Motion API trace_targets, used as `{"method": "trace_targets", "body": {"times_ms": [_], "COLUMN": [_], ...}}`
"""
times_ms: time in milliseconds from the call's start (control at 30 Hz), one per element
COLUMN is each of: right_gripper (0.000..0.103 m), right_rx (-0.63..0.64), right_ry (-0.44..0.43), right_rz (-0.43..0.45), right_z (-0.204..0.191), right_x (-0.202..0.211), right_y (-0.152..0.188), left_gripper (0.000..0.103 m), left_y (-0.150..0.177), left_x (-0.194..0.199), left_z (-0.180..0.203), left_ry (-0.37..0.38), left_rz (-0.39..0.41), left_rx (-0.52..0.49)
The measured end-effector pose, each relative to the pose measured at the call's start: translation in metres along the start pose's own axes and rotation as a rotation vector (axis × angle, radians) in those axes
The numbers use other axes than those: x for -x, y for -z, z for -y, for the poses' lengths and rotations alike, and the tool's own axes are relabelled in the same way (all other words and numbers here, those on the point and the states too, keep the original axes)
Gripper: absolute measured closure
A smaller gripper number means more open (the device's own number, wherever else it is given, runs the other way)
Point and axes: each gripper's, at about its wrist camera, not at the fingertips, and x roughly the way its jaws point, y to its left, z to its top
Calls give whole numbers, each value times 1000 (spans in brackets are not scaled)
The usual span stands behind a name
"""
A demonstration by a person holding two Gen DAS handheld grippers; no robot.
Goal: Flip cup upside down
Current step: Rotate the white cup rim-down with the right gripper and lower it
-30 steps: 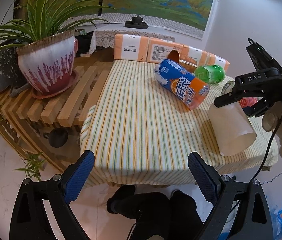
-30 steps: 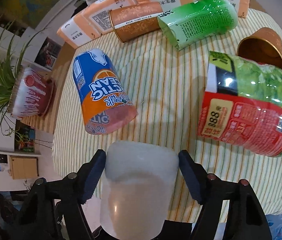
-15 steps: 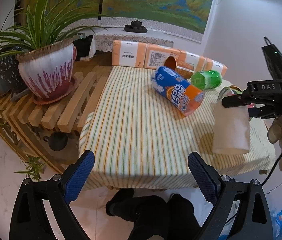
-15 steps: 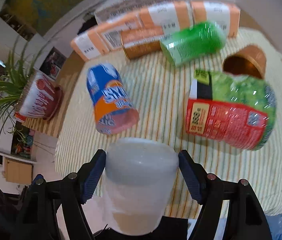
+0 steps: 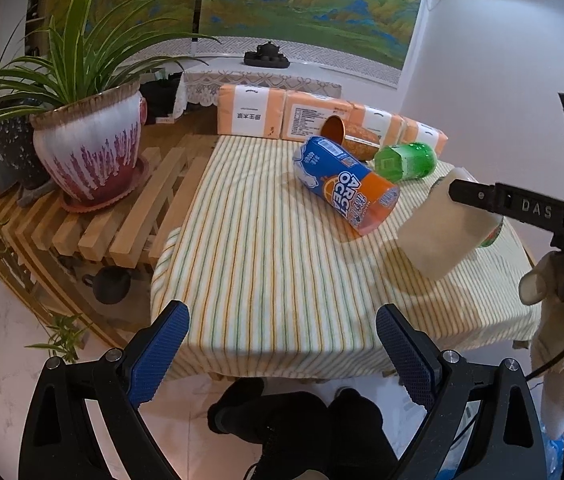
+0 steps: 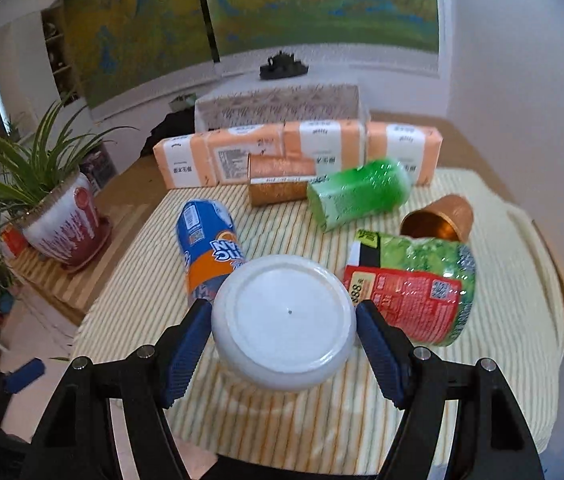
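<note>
My right gripper (image 6: 284, 340) is shut on a white translucent plastic cup (image 6: 284, 320). The cup's flat base faces the right wrist camera and its mouth points down toward the striped tablecloth (image 6: 362, 420). In the left wrist view the cup (image 5: 442, 236) hangs tilted a little above the cloth at the right, held by the right gripper (image 5: 482, 200). My left gripper (image 5: 282, 344) is open and empty, off the table's near edge over the floor.
On the striped cloth (image 5: 261, 240) lie a blue-orange can (image 5: 346, 188), a green bottle (image 5: 404, 160), a copper tin (image 5: 346, 136), a copper cup (image 6: 438, 224) and a red-green package (image 6: 410, 288). Orange packs (image 5: 290, 116) line the back. A potted plant (image 5: 89, 152) stands left.
The right gripper has turned the cup over from lying tilted to base-up, and the view swung from looking down to looking across the table. The left gripper has backed off slightly.
</note>
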Motion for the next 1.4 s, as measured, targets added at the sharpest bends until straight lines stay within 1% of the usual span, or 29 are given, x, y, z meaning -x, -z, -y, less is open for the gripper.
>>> {"method": "trace_targets", "body": {"times_ms": [200,433,567,667,933,1233,1400], "right_gripper": [33,33,33,33,33,32,26], "right_rx": [69,115,117,130,132,183,174], "right_ry": [63,89,77,85,56,64,56], "right_rz": [54,74,73,88,69,106,153], "right_z": [-8,-9,-9,-10,-12,-24,-22], "right_x": [3,7,12,15,0,-3,9], "right_y": [9,13,15,19,25,28,25], "left_gripper": [6,6,6,6,6,6,6], "left_y": [-1,-4,-5,-5,-5,-6,-8], "left_x": [-3,-2,-3,-4,-5,-3,-1], "left_z": [3,13,15,16,21,20,21], "left_ry": [-3,-14,-17,-22,-28,-33,-37], "left_rz": [-8,1,1,-1,-7,-1,6], "left_rx": [-3,-19,-21,-22,-32,-34,-40]}}
